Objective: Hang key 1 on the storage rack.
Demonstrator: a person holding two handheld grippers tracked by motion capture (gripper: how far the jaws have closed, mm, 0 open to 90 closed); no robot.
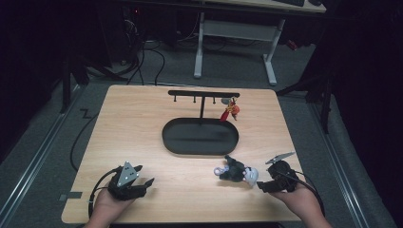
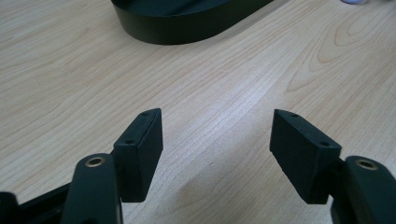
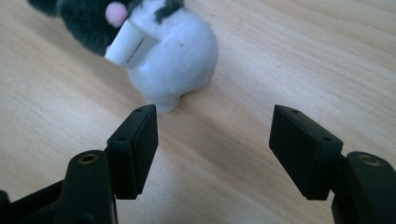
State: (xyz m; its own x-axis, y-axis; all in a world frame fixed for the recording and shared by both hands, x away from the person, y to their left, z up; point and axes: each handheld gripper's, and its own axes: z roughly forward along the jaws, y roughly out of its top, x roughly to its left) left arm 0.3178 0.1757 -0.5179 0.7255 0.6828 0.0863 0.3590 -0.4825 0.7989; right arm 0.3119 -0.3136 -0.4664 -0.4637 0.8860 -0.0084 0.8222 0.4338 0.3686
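While the left tongs (image 1: 142,183) sit low over the near left part of the tabletop (image 1: 142,123), their jaws are spread wide with nothing but bare wood between them, and the left gripper view shows the same gap (image 2: 217,140) with the dark tray (image 2: 187,18) farther ahead. Moving toward the middle, that black oval tray (image 1: 199,137) has a thin T-shaped rack (image 1: 203,95) standing up from its back edge, and a little red and gold charm (image 1: 231,110) hangs from a hook near the rack's right end, dangling just above the tray's far right rim. Nearer the front and a bit to the right, a small plush toy (image 1: 236,171), black and white with pink bits, lies on the wood, clear of the tray. Just right of it are the right tongs (image 1: 263,186), pointed at the toy. In the right gripper view the jaws stand well apart (image 3: 212,135) and hold nothing; the plush's white end (image 3: 180,51), with a white tag (image 3: 130,44) on it, sits just beyond the tips, not between them and not touching.
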